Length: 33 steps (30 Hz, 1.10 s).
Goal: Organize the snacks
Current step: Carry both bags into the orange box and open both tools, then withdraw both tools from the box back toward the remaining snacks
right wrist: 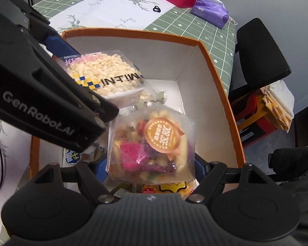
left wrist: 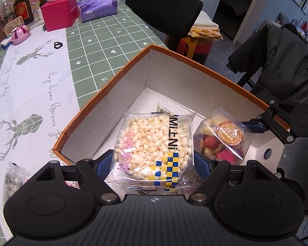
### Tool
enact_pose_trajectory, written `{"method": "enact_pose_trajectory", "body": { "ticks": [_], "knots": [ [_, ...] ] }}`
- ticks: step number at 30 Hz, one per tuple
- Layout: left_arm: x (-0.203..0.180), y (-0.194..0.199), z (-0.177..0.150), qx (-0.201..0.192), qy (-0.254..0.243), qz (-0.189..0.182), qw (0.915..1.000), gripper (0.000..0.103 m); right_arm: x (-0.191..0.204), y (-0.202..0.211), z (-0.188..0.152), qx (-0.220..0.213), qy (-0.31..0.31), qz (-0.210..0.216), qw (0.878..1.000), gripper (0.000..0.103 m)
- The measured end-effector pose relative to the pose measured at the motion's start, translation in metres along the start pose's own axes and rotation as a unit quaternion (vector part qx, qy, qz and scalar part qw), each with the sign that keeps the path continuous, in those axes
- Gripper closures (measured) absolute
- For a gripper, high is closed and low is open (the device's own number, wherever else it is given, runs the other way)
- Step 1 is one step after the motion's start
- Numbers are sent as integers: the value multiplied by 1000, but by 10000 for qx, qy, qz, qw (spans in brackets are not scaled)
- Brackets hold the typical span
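Left tool (left wrist: 153, 160): blue pads closed on both side edges of a clear-wrapped puffed rice cake (left wrist: 152, 145), label "MiLNi" with a yellow-and-blue checker band. The packet is held over the open orange-rimmed box (left wrist: 104, 86), inside its walls.

Right tool (right wrist: 152, 164): pads clamped on either side of a clear bag of mixed dried fruit (right wrist: 152, 147), round orange sticker on its face, pink, purple and yellow pieces inside. This bag also sits within the box, just beside the rice cake packet; in the right wrist view the rice cake (right wrist: 106, 78) lies beyond the fruit bag, and the left tool's black body (right wrist: 41, 94) crosses in from the left.

Box: white inner walls, orange outer rim (right wrist: 219, 78), standing on the bench near its edge. More wrappers show under the held packets: a yellow-and-red one (right wrist: 170, 189) below the fruit bag, a blue-lettered one (right wrist: 71, 157) at the left floor of the box.

Bench (left wrist: 88, 47): green grid cloth with a white deer-print runner (left wrist: 30, 65). One further rice snack packet (left wrist: 14, 178) lies on the runner outside the box, near the left tool.

Far end of the bench: magenta cube box (left wrist: 58, 12), purple tissue pack (left wrist: 98, 5), dark liquor bottle (left wrist: 22, 6), pink round gadget (left wrist: 20, 33), small black clip (left wrist: 58, 45).

Beside the bench: black chair (left wrist: 164, 6).
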<state>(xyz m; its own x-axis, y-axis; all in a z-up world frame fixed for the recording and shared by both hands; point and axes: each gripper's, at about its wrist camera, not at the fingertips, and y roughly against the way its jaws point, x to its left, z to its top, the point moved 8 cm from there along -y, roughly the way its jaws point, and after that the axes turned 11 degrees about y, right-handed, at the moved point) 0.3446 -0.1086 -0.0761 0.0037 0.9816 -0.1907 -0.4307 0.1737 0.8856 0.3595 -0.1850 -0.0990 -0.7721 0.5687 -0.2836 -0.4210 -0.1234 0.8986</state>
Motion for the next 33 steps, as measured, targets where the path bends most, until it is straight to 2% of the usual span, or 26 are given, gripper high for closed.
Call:
{"method": "enact_pose_trajectory", "body": {
  "ticks": [4, 10, 15, 20, 25, 28, 33],
  "knots": [
    [3, -17, -2, 167, 39, 46, 9998, 10, 0, -7, -2, 97, 27, 30, 9999, 27],
    [-1, -23, -5, 118, -245, 125, 9996, 10, -1, -13, -2, 172, 140, -2, 9998, 25],
    [-3, -22, -6, 38, -264, 152, 9995, 4, -1, -13, 0, 181, 137, 36, 9997, 20],
    [-8, -15, -4, 46, -155, -250, 9996, 0, -1, -3, 3, 22, 119, 6, 9999, 13],
    [-12, -2, -5, -108, -265, -139, 9995, 0, -2, 11, 3, -151, -29, -26, 9999, 12],
    [-12, 10, -7, -114, -277, -174, 9994, 0, -2, 19, 5, -236, -94, -67, 9997, 12],
    [-6, 36, -12, -354, -213, -240, 9989, 0, -1, 38, 5, -514, -269, -269, 9980, 12]
  ]
}}
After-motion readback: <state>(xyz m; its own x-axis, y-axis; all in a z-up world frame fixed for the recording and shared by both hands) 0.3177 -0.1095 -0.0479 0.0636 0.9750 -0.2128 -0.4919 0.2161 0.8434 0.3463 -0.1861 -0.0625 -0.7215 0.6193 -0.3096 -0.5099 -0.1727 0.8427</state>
